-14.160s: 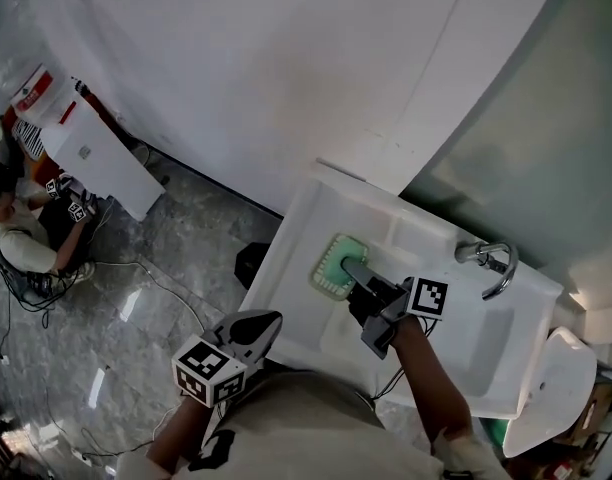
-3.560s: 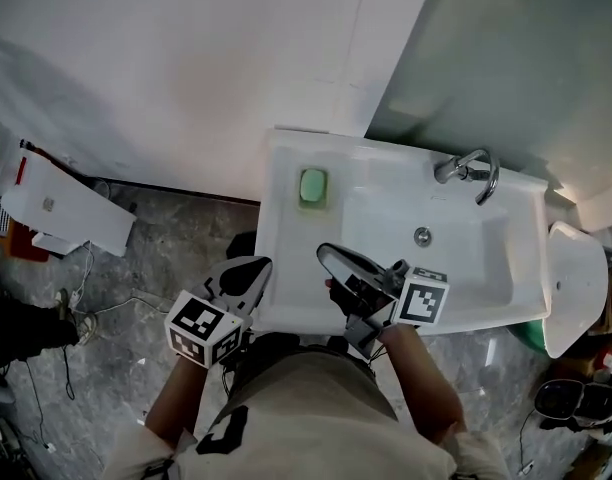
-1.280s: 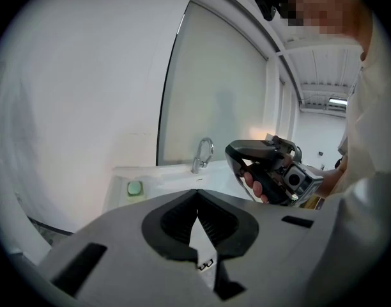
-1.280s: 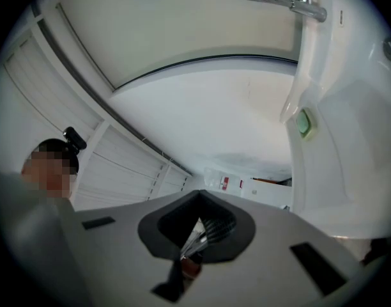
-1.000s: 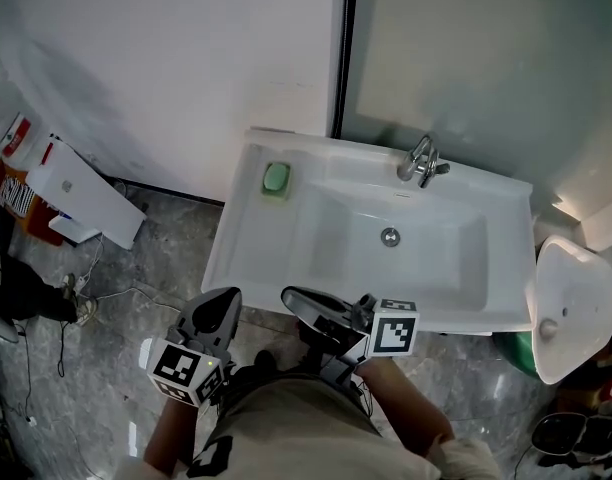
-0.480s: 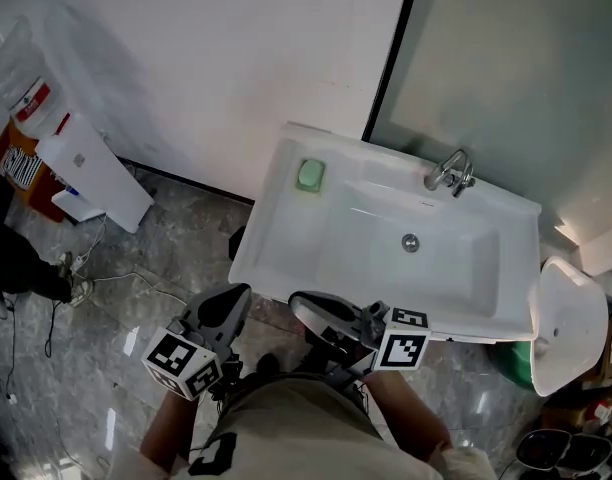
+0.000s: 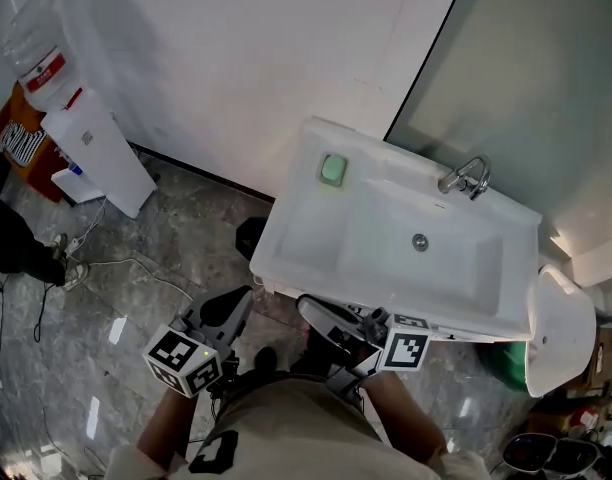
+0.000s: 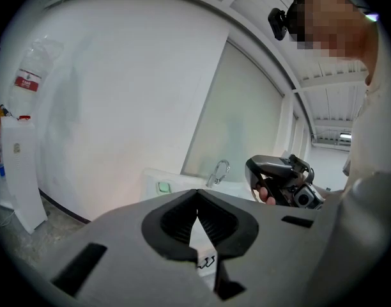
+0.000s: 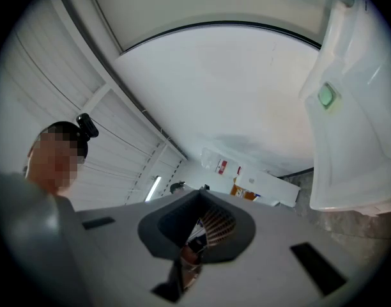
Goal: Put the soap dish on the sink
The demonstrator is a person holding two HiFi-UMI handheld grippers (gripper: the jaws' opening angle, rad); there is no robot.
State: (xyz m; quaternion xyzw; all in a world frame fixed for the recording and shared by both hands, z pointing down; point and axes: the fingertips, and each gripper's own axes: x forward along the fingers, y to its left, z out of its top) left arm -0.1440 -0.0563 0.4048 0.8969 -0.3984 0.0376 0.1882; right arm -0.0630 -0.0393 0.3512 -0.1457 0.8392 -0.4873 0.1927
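Note:
The green soap dish (image 7: 333,169) lies on the back left corner of the white sink (image 7: 296,228), by the wall. Both grippers hang low in front of my body, short of the sink's front edge and well away from the dish. My left gripper (image 7: 236,303) is shut and empty. My right gripper (image 7: 314,308) is shut too, with nothing in it. In the left gripper view, beyond the left gripper (image 8: 197,195), the soap dish (image 8: 164,187) shows small and far off. From the right gripper (image 9: 198,198), the soap dish (image 9: 326,96) sits on the sink's rim (image 9: 355,152).
A faucet (image 7: 466,176) and drain (image 7: 419,240) mark the basin. A white water dispenser (image 7: 91,153) stands against the wall at left, with cables (image 7: 126,268) on the marble floor. A white fixture (image 7: 551,328) and a green bin (image 7: 508,356) stand to the sink's right.
The head view has swung, so the sink now sits further right. Both grippers have shifted sideways along the sink's front and stay shut. The soap dish has not moved on the sink.

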